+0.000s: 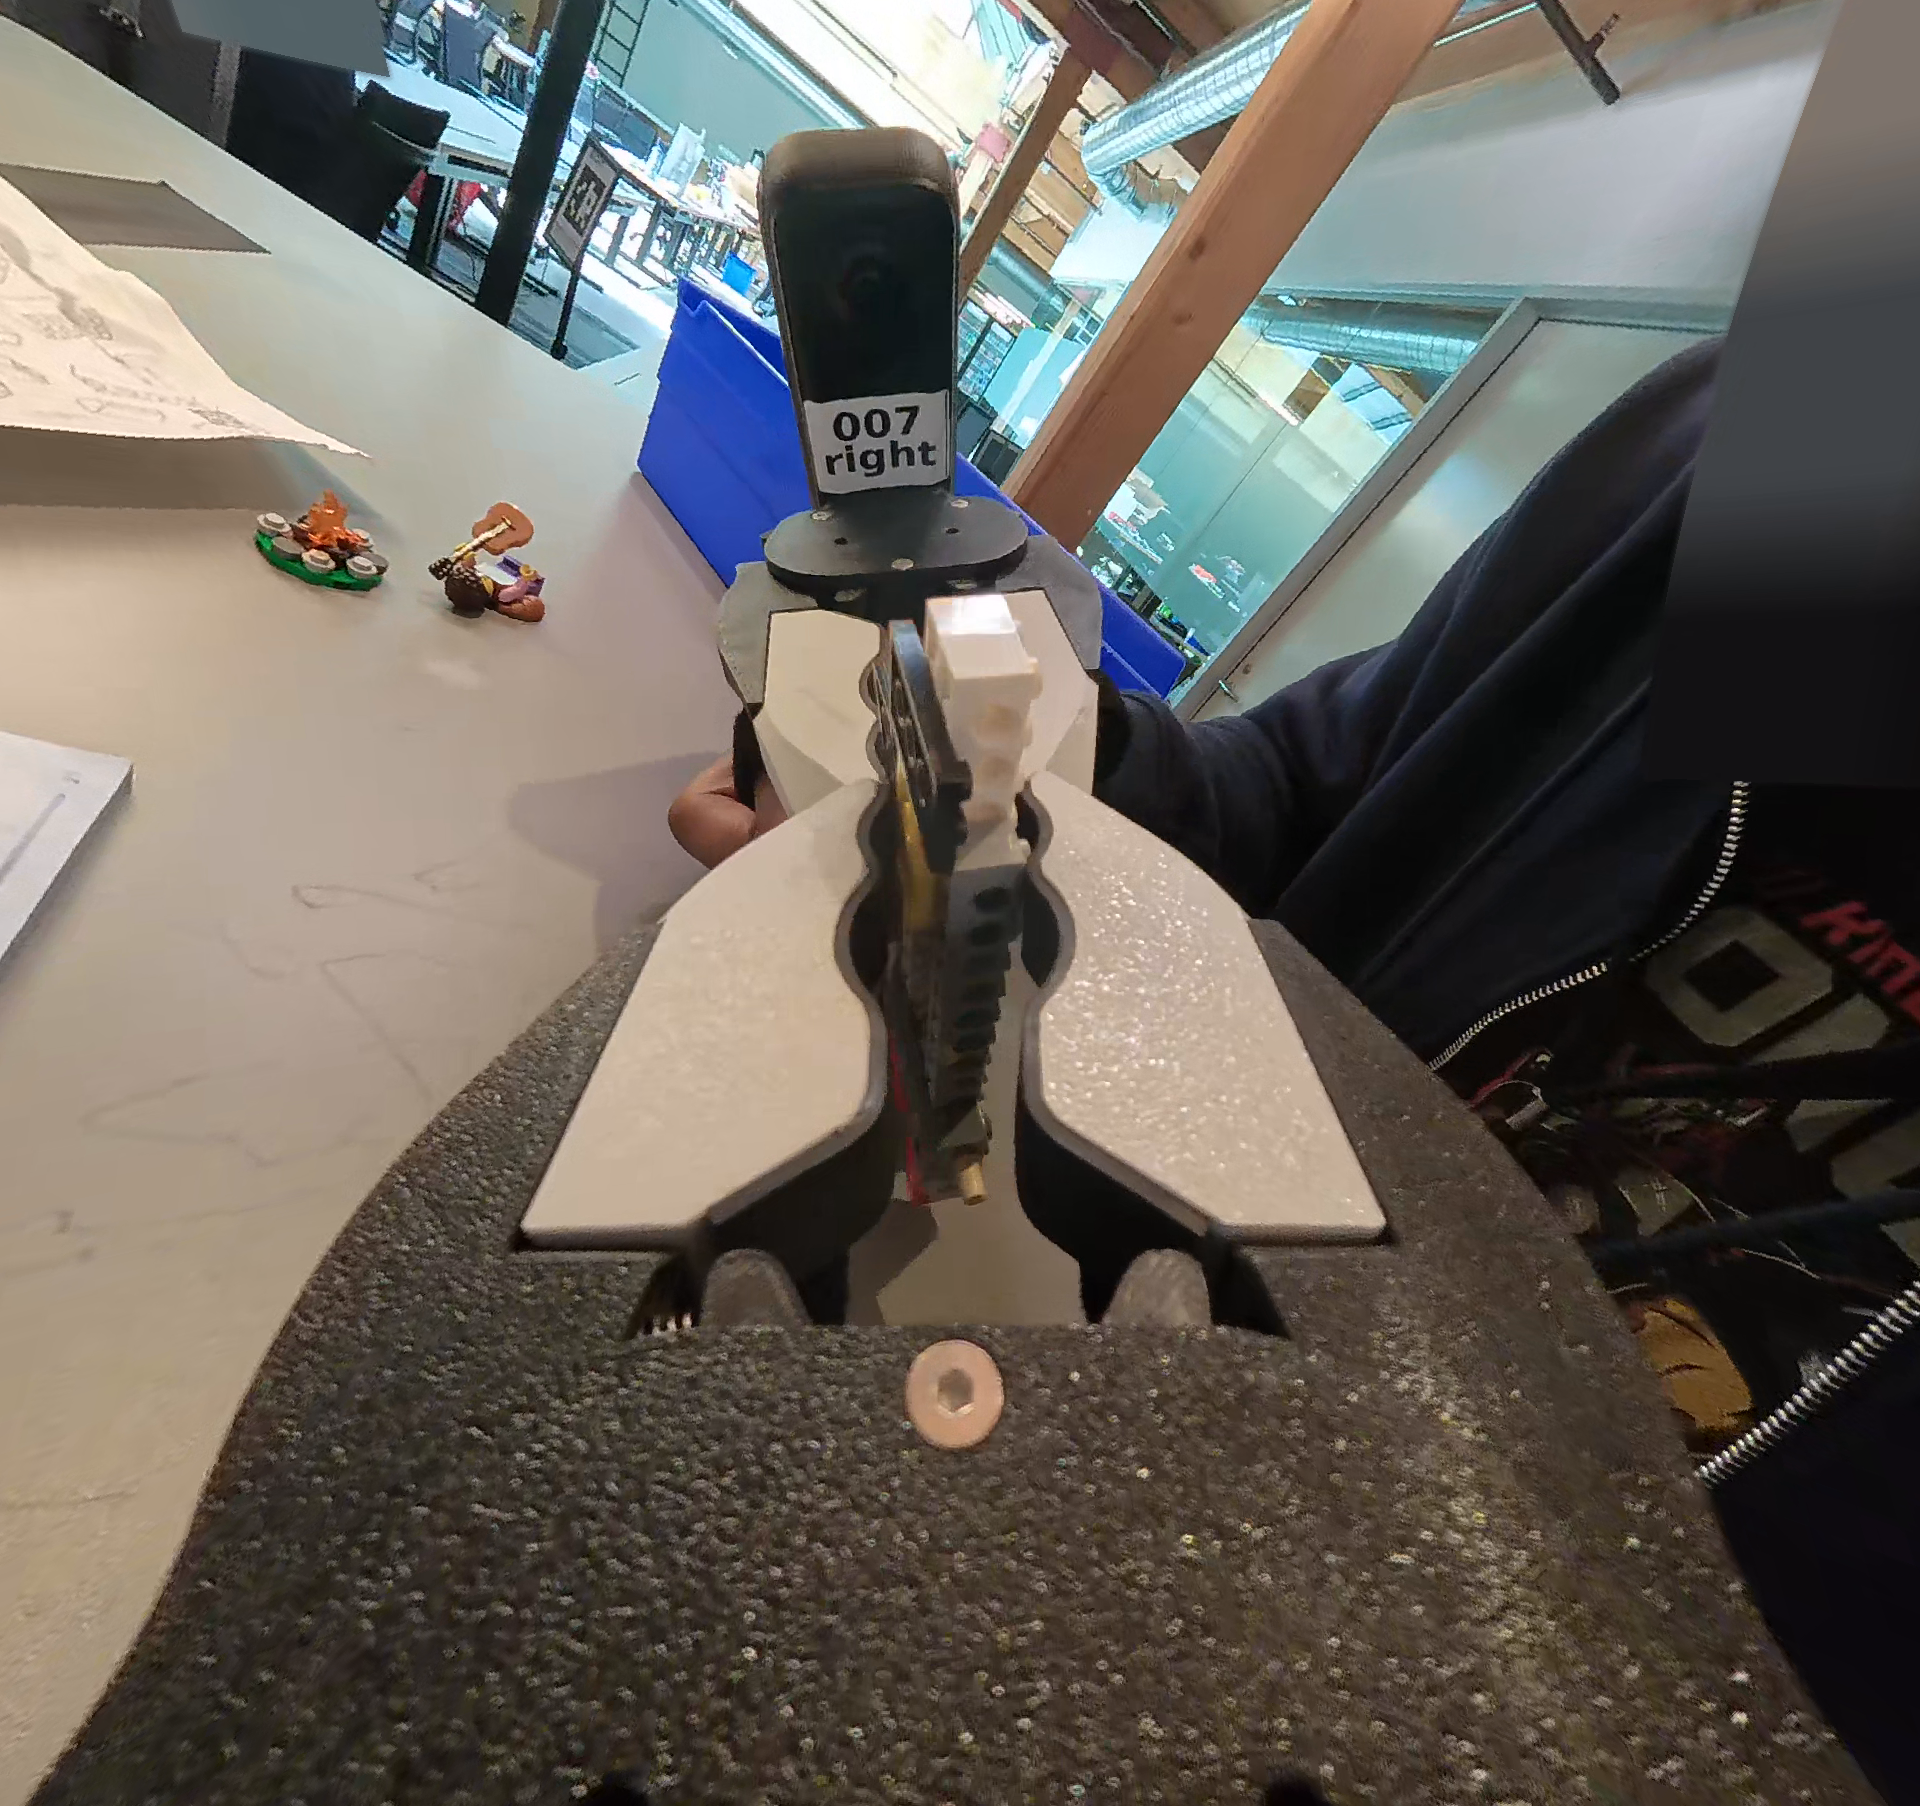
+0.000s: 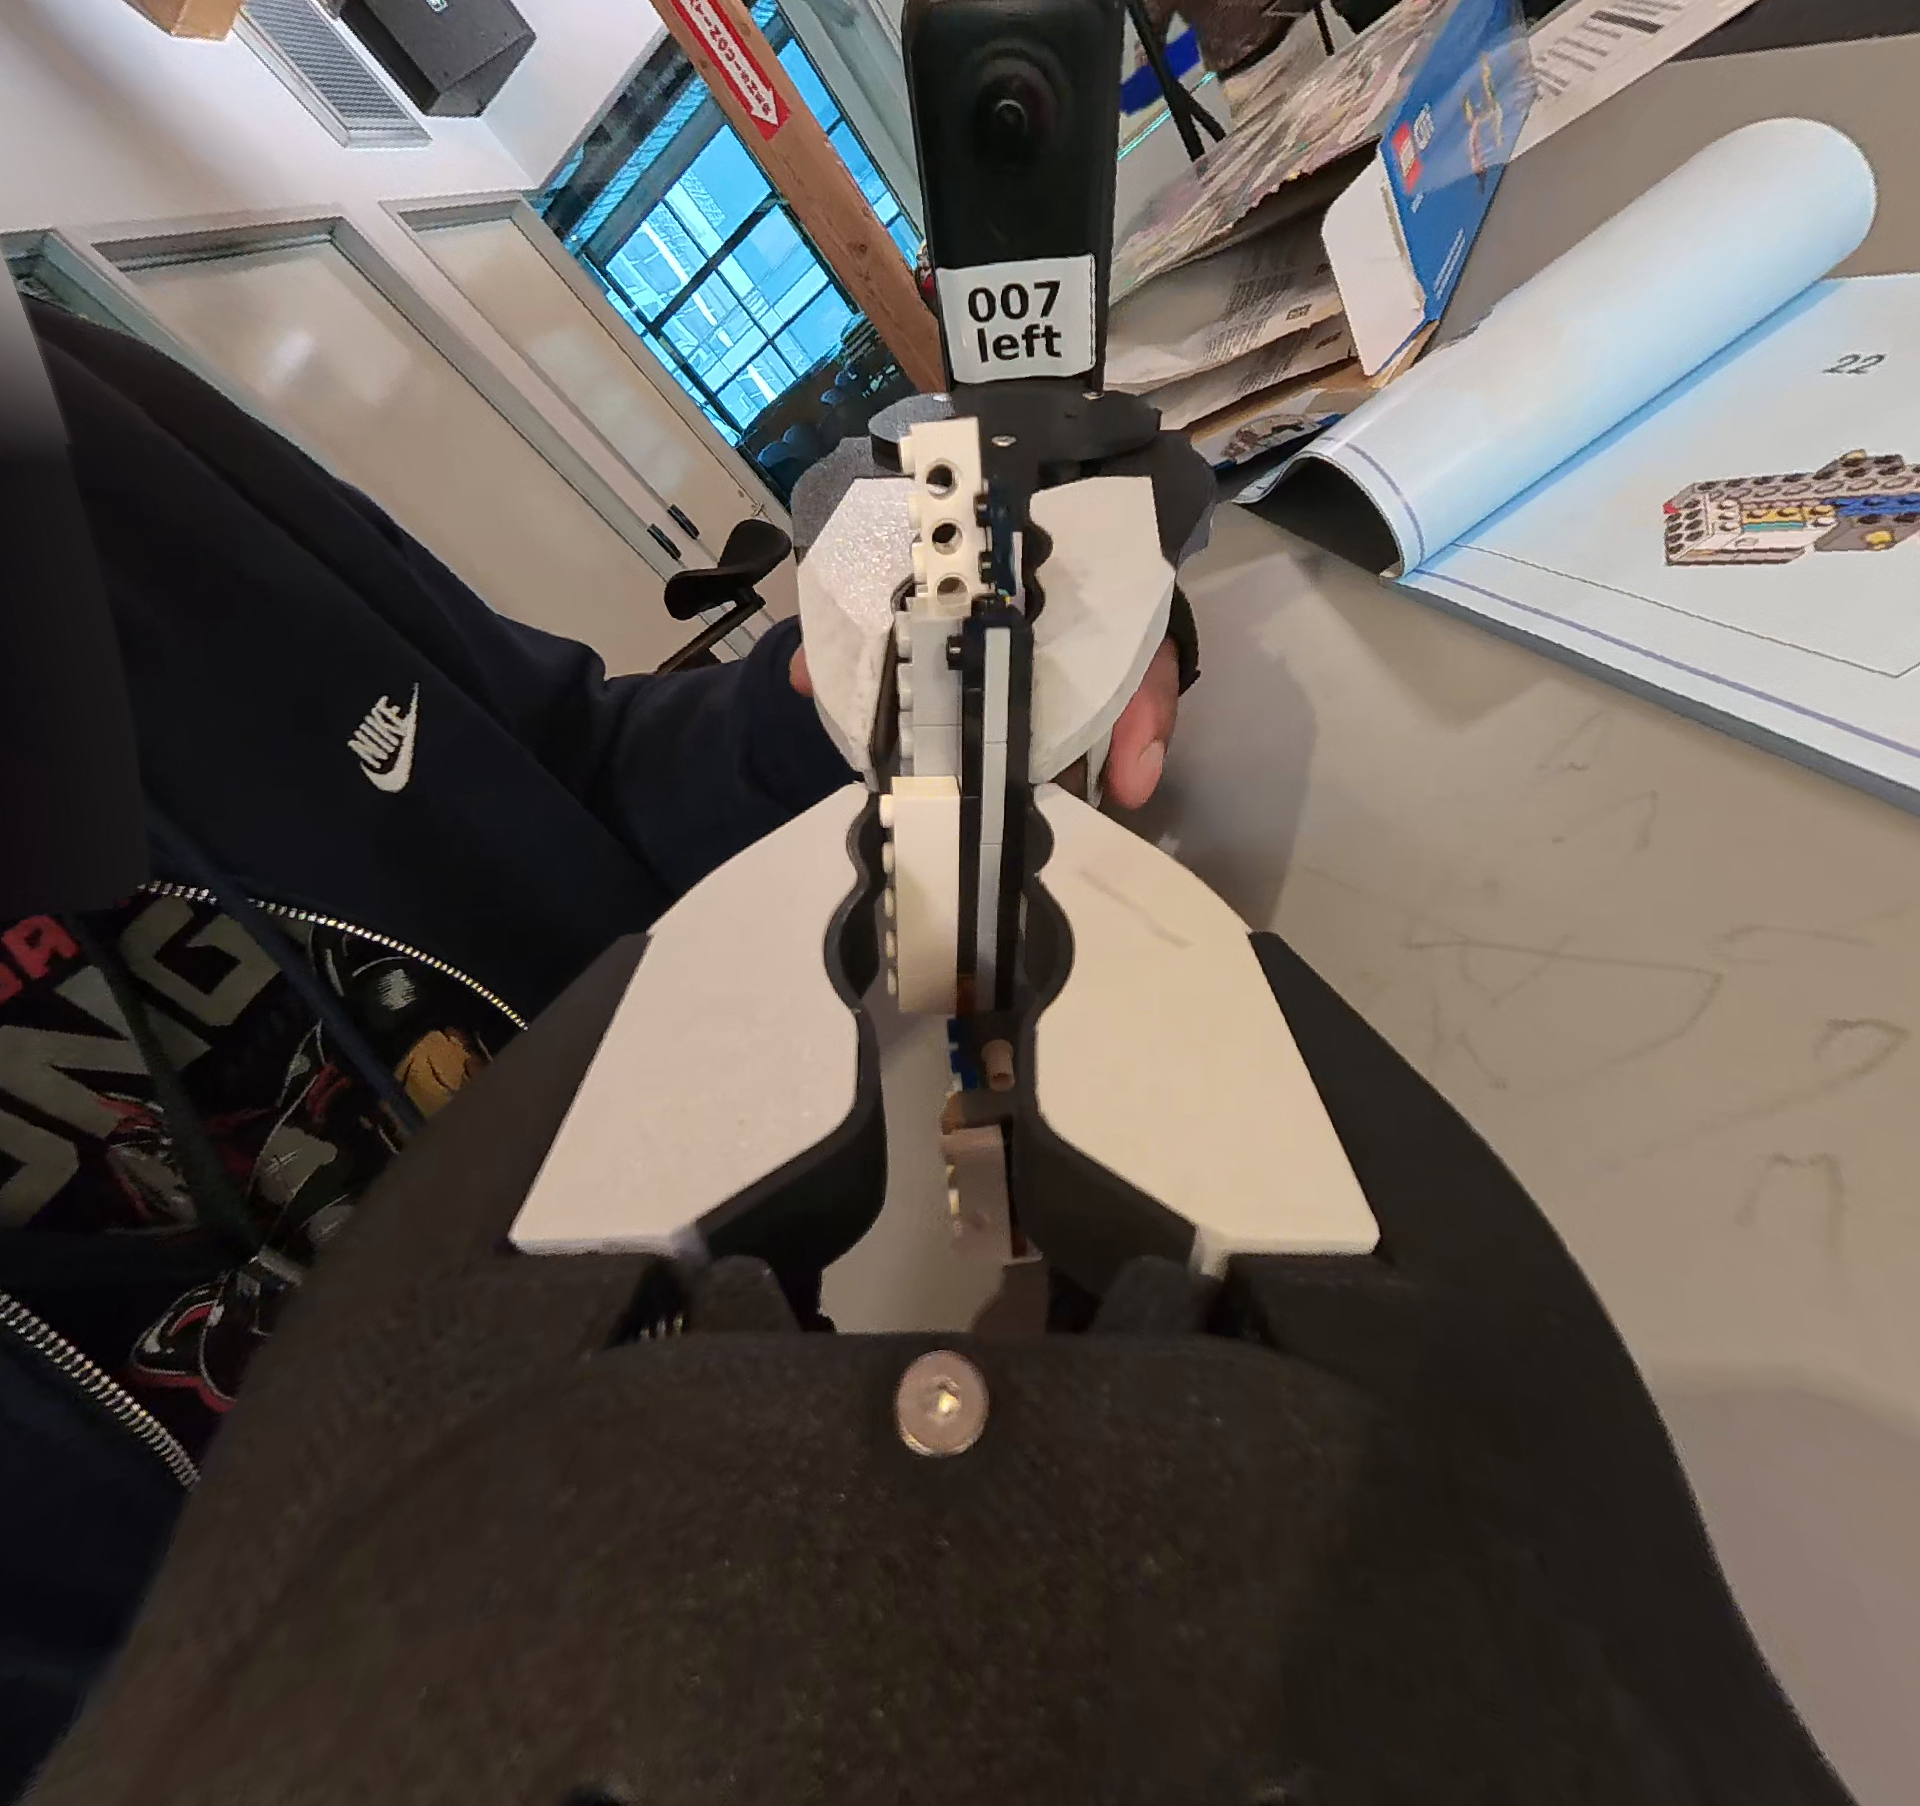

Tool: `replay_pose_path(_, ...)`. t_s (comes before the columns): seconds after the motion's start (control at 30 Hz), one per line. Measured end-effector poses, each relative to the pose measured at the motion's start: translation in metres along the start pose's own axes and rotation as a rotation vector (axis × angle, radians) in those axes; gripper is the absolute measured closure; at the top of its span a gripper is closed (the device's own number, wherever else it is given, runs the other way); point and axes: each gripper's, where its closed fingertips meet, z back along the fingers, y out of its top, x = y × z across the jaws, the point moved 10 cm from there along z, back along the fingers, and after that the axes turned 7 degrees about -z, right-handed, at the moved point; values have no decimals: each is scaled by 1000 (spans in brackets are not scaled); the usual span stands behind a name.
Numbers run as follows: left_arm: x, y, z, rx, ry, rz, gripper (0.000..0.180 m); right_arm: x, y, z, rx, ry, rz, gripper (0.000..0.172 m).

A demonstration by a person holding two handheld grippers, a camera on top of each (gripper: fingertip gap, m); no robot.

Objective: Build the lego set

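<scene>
The left gripper (image 1: 951,863) and right gripper (image 2: 951,883) faced each other nose to nose, each with jaws closed narrowly on opposite ends of one brick model (image 1: 971,717) (white and black, seen edge-on). Its middle was hidden between the fingers. A campfire build (image 1: 320,548) and figure (image 1: 488,561) lay on the bench (image 1: 312,873), well left of the left jaws.

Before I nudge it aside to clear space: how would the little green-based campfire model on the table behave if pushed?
The campfire model would probably slide rather than tip: its round green base lies flat on the smooth table. It looks light. Its small upright pieces might snap off if knocked.
</scene>
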Motion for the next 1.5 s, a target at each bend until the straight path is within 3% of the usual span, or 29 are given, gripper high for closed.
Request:
replay_pose_path(0.13,1,1,1,11,34,-13,147,1,0,0,12,-16,8,148)
replay_pose_path(0.3,-1,0,3,-14,64,-16,146,-1,2,2,38,-35,45,149)
replay_pose_path(0.47,1,1,7,15,42,-62,162,-4,4,4,52,-52,84,149)
replay_pose_path(0.7,-3,1,6,43,30,10,163,-3,6,6,79,-74,78,147)
replay_pose_path(1.5,7,-3,-1,-66,-14,-92,163,-21,9,8,54,-120,300,148)
